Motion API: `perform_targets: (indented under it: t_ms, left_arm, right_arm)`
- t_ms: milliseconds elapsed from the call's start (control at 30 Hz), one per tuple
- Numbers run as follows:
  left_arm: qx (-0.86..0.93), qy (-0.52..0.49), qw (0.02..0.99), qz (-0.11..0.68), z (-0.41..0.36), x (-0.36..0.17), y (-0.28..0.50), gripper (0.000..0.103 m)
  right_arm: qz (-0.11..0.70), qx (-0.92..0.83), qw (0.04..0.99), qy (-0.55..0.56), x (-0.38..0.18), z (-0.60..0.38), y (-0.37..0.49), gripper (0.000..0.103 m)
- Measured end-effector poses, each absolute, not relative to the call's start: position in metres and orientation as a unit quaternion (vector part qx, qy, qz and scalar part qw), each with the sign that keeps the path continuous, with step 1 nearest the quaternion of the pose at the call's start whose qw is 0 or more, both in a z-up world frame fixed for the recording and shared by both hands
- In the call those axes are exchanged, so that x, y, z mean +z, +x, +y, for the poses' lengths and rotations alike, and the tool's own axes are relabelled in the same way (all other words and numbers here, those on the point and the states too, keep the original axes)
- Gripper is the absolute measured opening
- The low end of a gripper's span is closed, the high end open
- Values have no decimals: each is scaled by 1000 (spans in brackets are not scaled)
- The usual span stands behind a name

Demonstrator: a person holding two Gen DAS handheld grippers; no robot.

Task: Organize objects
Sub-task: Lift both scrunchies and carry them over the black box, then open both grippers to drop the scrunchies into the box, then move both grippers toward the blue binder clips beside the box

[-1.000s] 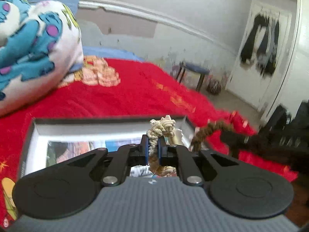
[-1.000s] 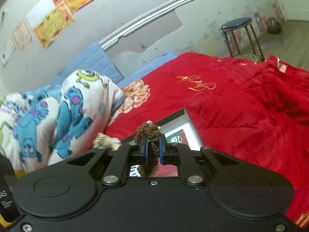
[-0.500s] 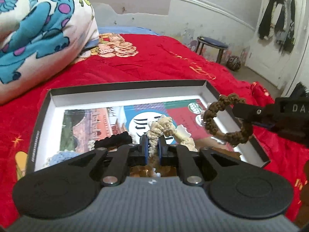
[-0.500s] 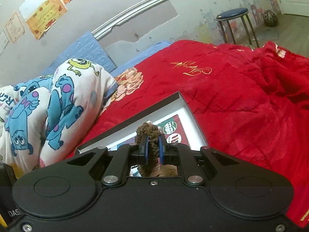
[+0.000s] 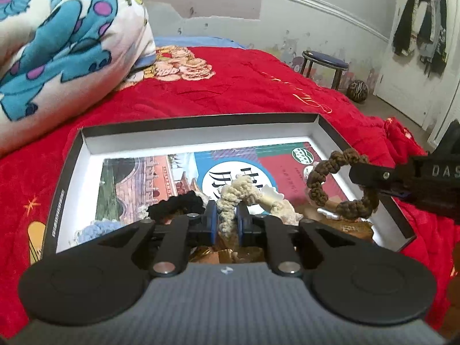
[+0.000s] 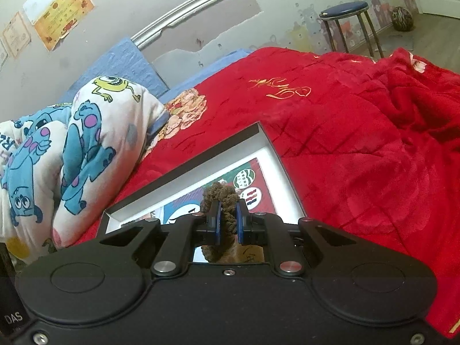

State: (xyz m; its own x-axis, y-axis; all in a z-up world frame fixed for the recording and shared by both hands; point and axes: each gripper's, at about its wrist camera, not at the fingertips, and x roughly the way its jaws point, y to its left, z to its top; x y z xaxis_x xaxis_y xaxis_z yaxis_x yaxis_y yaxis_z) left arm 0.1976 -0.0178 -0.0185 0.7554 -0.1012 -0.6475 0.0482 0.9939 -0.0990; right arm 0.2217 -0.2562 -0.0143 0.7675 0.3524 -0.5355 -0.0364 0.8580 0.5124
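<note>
My left gripper is shut on a cream knitted scrunchie, held low over the shallow black-rimmed box on the red bed. My right gripper is shut on a brown knitted scrunchie. The brown scrunchie also shows in the left wrist view, hanging as a ring from the right gripper above the box's right side. A black scrunchie and a light blue one lie in the box on its printed picture bottom.
A rolled cartoon-print blanket lies behind and left of the box. The red bedspread spreads to the right. A blue-topped stool and a ball stand on the floor by the far wall.
Both grippers have come down toward the box with their scrunchies still held. The box now fills more of both views.
</note>
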Motion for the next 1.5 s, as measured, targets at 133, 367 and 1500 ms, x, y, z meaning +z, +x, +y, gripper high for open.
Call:
perform_targets:
  t_ms: [133,367,1500]
  left_arm:
    - [-41,-45,935,350,-15,-20,198,24]
    - [-47,-37,932,358,-20,-27,198,39]
    - [-167,88,883,430,-56,-12,54,89]
  right_arm:
    - [326,103,906,248,-17,-256,223,11]
    - [335,94,902,256,-26,-254,224,11]
    - [366,20,907,209,34,-256,22,56]
